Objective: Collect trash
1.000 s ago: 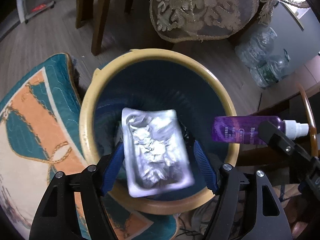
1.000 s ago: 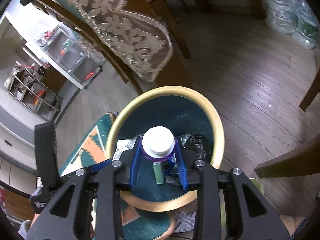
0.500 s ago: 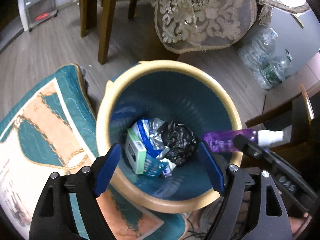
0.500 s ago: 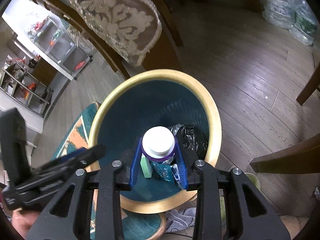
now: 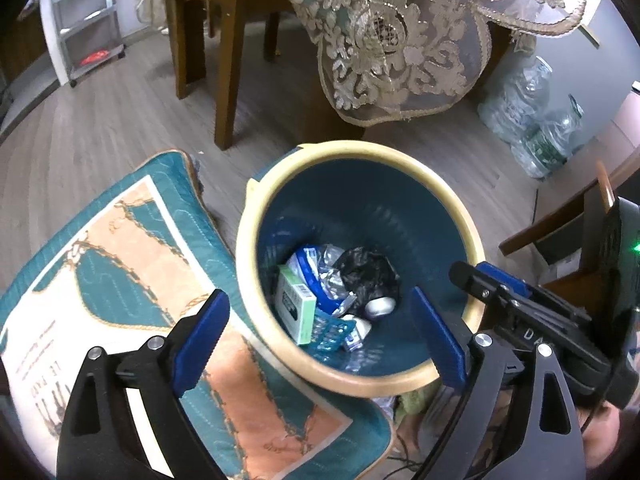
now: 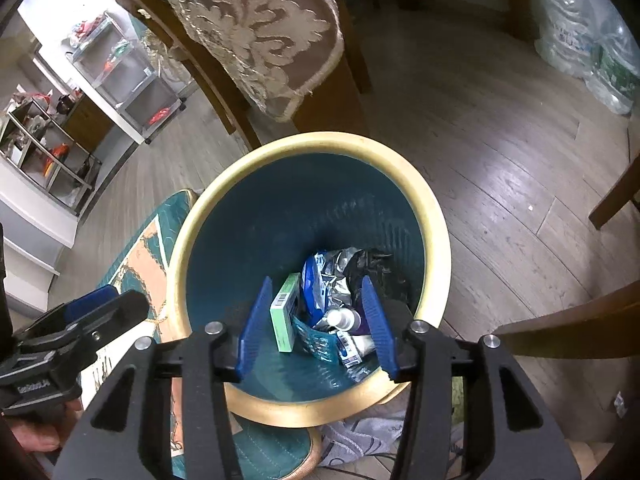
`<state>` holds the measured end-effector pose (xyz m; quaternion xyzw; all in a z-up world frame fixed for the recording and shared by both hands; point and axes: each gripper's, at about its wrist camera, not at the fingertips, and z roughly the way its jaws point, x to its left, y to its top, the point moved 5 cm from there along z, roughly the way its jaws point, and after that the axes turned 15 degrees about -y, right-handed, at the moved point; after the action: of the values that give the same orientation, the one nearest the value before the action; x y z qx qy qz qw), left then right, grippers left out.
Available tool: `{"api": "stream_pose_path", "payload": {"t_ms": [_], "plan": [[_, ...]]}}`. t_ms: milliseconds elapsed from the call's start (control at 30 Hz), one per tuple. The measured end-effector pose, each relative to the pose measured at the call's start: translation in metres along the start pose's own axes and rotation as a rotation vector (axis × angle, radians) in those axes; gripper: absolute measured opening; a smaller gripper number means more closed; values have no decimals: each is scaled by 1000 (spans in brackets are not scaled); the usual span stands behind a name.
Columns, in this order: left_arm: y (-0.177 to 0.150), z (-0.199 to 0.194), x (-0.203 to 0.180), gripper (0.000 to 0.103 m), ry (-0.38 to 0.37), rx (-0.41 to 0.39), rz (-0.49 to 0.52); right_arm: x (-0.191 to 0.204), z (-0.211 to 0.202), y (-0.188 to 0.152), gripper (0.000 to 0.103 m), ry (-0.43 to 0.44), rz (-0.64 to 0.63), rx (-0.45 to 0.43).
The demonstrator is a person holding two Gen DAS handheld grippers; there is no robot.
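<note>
Trash [image 5: 336, 300] lies heaped at bottom of teal bin [image 5: 360, 152], cream-rimmed, on wood floor [image 5: 100, 128]. Left claw [image 5: 320, 340] and right claw [image 6: 316, 332] hover above rim, both empty, jaws opening. Patterned cushion [image 5: 132, 280] touches bin's left.

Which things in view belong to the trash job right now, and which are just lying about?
Job:
- bin
- trash in it: green box, black bag, spray bottle
- left gripper and right gripper, fingers opening, nothing between them

Lying about:
- cushion
- lace cloth
- water bottles
- chair legs
- shelf cart
</note>
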<state>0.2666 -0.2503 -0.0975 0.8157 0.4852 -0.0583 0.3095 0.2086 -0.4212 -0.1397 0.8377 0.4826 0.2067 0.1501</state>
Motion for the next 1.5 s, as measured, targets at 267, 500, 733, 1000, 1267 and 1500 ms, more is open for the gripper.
{"api": "stream_pose_path", "payload": {"t_ms": [267, 500, 733, 1000, 1267, 1500], "plan": [[-1, -23, -5, 93, 29, -40, 27, 8, -30, 2, 57, 30, -38, -47], [-7, -52, -11, 95, 48, -85, 50, 9, -89, 9, 82, 28, -99, -173], [-17, -78, -27, 96, 68, -127, 99, -6, -133, -4, 97, 0, -137, -248], [-30, -109, -42, 97, 132, -203, 161, -15, -165, -24, 97, 2, -178, -327], [-48, -130, -52, 98, 171, -257, 173, -13, -182, -42, 97, 7, -188, -428], [-55, -133, -48, 98, 187, -275, 173, -9, -179, -44, 97, 25, -201, -412]]}}
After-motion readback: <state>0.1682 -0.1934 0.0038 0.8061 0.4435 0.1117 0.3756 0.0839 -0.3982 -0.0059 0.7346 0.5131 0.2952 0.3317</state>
